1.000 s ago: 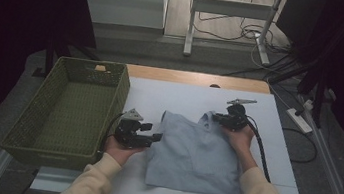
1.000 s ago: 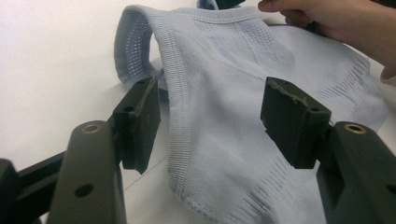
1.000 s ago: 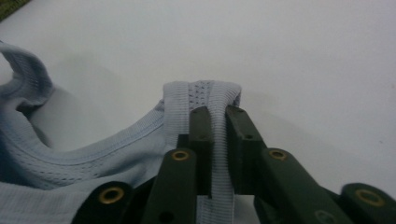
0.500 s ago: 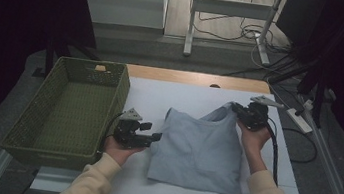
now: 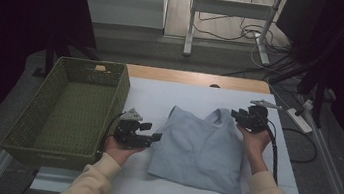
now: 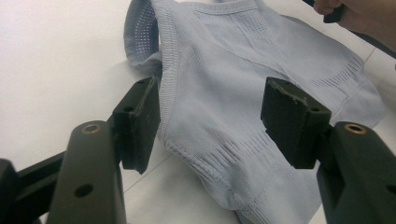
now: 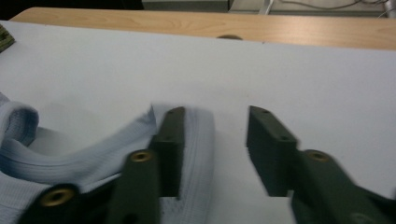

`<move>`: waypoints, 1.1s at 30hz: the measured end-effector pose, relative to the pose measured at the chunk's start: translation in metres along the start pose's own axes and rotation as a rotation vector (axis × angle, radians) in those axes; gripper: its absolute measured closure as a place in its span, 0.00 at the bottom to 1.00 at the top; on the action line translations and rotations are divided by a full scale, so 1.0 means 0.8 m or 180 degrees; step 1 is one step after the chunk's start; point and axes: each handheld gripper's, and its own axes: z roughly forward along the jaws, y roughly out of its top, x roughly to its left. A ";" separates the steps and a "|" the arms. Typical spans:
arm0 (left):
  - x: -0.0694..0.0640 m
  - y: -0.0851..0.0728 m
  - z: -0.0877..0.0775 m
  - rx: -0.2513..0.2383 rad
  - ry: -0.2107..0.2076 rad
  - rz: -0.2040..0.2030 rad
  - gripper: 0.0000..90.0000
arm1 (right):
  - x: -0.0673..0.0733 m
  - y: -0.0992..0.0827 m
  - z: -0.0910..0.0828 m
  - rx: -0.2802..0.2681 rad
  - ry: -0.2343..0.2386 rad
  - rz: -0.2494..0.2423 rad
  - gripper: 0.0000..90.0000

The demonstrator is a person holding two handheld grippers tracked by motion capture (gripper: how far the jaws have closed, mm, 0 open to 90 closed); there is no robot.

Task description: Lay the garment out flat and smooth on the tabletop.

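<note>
One pale-blue ribbed knit garment (image 5: 201, 149)

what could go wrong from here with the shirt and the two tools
1. The right tool has just been opening, and a strap of the light blue garment lies against one of its fingers; pulling away could drag the cloth and undo the spread.
2. The left tool stands open over the garment's edge without gripping, so a lift now might miss it.
3. The green basket sits close beside the left tool.
</note>
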 end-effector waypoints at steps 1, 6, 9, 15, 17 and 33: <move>0.000 0.000 0.000 -0.0005 0.0002 -0.0002 0.42 | 0.002 0.002 -0.003 -0.0035 -0.0020 -0.0022 0.54; 0.000 0.000 -0.001 -0.0006 0.0016 -0.0003 0.42 | 0.029 0.006 -0.023 -0.0105 0.0155 -0.0188 0.52; 0.000 0.000 -0.001 -0.0009 0.0016 -0.0006 0.42 | 0.057 0.001 -0.034 -0.0059 0.0325 -0.0364 0.52; -0.001 0.000 -0.002 -0.0021 0.0011 -0.0005 0.42 | 0.128 -0.016 -0.053 0.0070 0.0802 -0.0747 0.51; -0.001 0.000 -0.003 -0.0025 0.0010 0.0003 0.42 | 0.147 -0.025 -0.053 0.0187 0.0892 -0.0849 0.49; 0.000 0.000 -0.005 -0.0026 0.0033 0.0010 0.41 | 0.198 -0.080 -0.040 0.0736 0.0849 -0.1337 0.92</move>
